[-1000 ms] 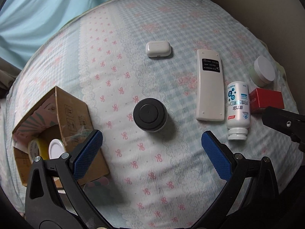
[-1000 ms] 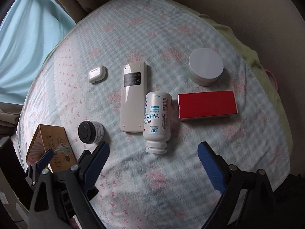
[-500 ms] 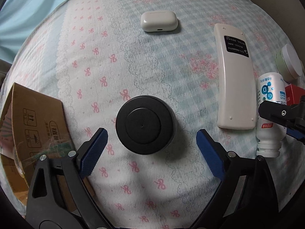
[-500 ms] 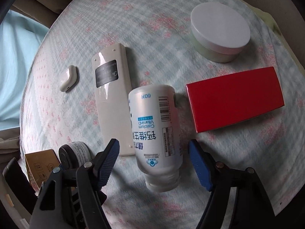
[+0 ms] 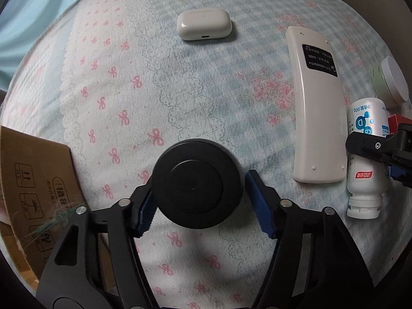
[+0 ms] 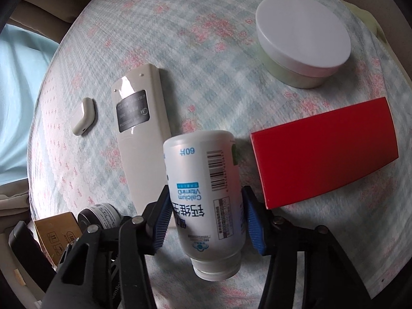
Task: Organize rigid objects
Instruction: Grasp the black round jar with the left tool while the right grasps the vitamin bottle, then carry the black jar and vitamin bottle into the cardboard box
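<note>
My left gripper (image 5: 203,203) is closed around a small jar with a black lid (image 5: 197,186), which stands on the patterned cloth; both blue pads sit at its sides. My right gripper (image 6: 206,221) is closed around a white vitamin bottle (image 6: 206,180) that lies on its side, cap towards me. The bottle also shows in the left wrist view (image 5: 367,154), with the right gripper's finger across it. The black-lidded jar shows at the lower left of the right wrist view (image 6: 99,217).
A white remote (image 5: 315,103) lies left of the bottle, a white earbud case (image 5: 203,24) further back. A red box (image 6: 324,154) lies right of the bottle, a white-lidded jar (image 6: 302,41) behind it. A cardboard box (image 5: 33,188) stands at the left.
Both grippers came down and forward, then closed from wide open: the left onto the black-lidded jar, the right onto the white bottle.
</note>
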`<move>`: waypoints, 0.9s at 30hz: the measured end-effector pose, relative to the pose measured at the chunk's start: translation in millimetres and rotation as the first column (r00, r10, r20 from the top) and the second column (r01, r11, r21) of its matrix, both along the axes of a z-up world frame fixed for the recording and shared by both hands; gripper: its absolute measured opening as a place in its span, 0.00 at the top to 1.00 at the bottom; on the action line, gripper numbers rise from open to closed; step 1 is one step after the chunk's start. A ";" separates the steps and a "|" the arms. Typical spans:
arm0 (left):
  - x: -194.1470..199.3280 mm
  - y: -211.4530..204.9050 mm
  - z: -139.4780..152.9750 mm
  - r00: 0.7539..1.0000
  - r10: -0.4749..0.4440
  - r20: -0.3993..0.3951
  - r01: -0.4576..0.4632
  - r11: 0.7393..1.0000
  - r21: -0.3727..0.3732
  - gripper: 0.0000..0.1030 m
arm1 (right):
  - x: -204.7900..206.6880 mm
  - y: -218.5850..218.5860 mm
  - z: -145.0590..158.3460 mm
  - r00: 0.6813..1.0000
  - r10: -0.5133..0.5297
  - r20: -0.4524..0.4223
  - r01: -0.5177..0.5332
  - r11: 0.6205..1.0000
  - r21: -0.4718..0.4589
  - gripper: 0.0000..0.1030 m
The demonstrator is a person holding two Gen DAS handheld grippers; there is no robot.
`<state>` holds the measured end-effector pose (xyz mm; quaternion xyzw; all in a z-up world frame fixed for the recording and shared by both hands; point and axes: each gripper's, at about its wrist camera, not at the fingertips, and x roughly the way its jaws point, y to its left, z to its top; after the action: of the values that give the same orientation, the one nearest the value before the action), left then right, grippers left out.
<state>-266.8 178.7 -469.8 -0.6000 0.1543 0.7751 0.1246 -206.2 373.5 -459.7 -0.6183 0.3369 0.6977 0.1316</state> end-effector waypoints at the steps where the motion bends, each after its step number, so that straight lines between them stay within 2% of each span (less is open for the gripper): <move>1: -0.7 0.7 0.5 1.000 -0.006 0.002 0.006 1.000 0.000 0.47 | 0.5 0.6 -0.1 1.000 0.001 0.000 -0.001 1.000 -0.002 0.53; 16: 6.3 2.3 10.9 1.000 -0.022 -0.008 0.022 1.000 0.014 0.47 | 13.7 5.7 5.5 1.000 0.017 -0.024 -0.017 1.000 -0.015 0.54; 27: 7.2 -0.8 47.2 0.998 0.003 -0.057 0.000 0.999 0.049 0.47 | 29.8 3.3 29.3 0.996 0.045 -0.077 -0.046 0.999 -0.008 0.55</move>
<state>-259.5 177.9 -422.6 -0.5746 0.1383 0.7955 0.1340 -176.4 376.8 -430.4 -0.5993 0.3308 0.7221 0.0997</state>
